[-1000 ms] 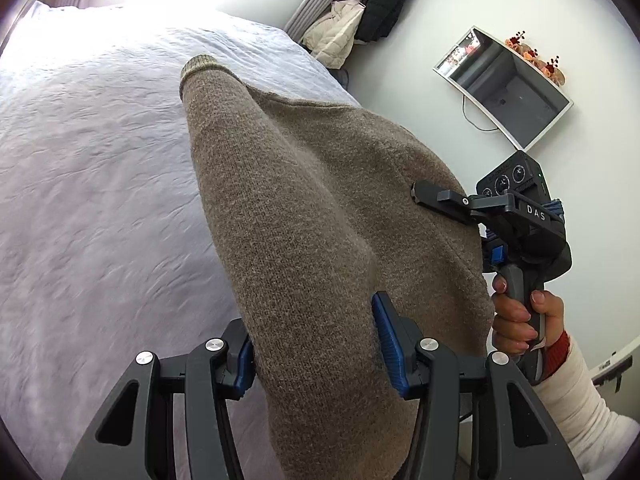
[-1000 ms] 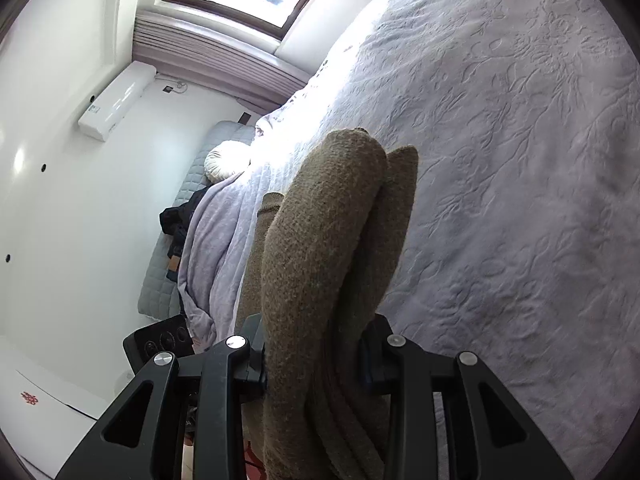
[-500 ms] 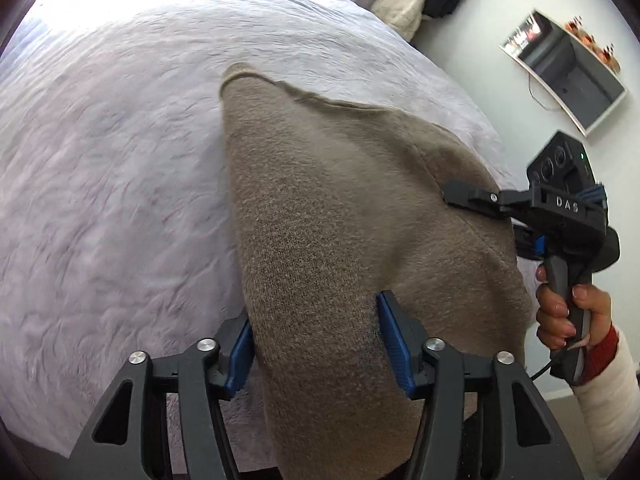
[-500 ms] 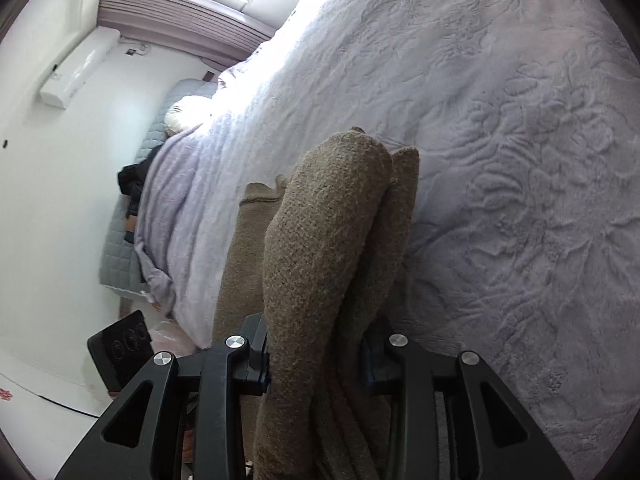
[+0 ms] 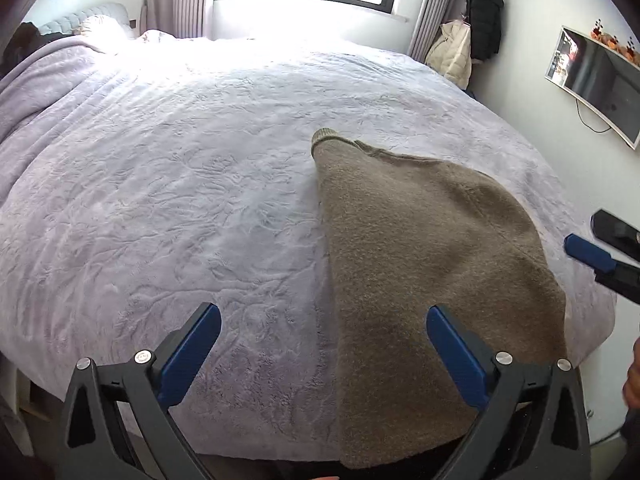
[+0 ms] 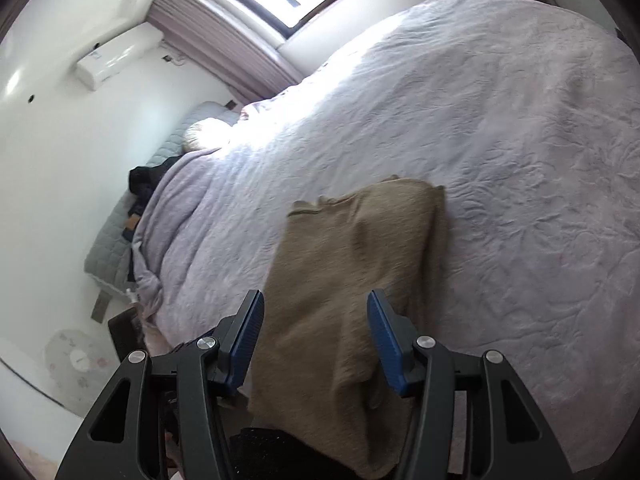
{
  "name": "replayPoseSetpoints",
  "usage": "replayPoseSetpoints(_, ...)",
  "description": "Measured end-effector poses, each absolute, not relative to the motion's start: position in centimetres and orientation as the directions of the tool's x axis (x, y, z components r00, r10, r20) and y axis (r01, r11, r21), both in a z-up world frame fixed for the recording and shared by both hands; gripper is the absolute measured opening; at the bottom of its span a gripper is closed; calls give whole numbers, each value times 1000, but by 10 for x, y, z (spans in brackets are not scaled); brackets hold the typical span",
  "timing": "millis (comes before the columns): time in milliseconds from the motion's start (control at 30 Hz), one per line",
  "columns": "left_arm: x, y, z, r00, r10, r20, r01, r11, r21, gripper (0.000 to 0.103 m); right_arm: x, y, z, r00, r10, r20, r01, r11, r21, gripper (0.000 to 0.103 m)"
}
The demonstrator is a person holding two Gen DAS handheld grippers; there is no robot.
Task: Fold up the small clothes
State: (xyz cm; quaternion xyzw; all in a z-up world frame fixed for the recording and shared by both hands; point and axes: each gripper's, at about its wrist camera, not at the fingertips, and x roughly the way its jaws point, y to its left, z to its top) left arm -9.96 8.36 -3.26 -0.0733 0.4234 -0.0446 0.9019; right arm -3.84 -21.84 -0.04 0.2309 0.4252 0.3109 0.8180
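Brown, coarse-knit wool: the small folded sweater [image 5: 432, 264] lies flat on the pale lilac embossed bedspread [image 5: 180, 184], near the bed's front edge, its lower hem overhanging that edge. My left gripper [image 5: 322, 356] has its blue-padded fingers [image 5: 190, 350] spread wide, holding nothing, partly above the garment's left border. My right gripper [image 6: 316, 338] is likewise spread, empty, above the sweater's near end. Judged risk: the overhanging hem may drag the loose layers off the edge, and regrasping only the top layer would undo the fold.
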Motion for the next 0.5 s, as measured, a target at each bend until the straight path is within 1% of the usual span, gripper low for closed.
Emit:
replayPoseSetpoints(100, -101, 78, -34, 626, -150, -766, 26, 985, -171, 103, -45, -190, -18, 398, 702, -591, -334, 711, 619, 58)
replayPoseSetpoints(167, -106, 73, -34, 630, -140, -764, 22, 986, -162, 103, -45, -185, -38, 400, 670, -625, -307, 740, 598, 58)
replayPoseSetpoints(200, -108, 73, -34, 632, -133, -764, 19, 988, -156, 103, -42, -187, -45, 410, 661, -628, -285, 747, 601, 58)
replayPoseSetpoints(367, -124, 71, -37, 624, -96, -775, -3, 992, -125, 103, -49, -217, -63, 498, 697, -516, -188, 668, 720, 57)
replayPoseSetpoints(500, -136, 66, -37, 649, -42, -760, -9, 998, -62, 103, -62, -229, -61, 536, 689, -488, -163, 652, 741, 57)
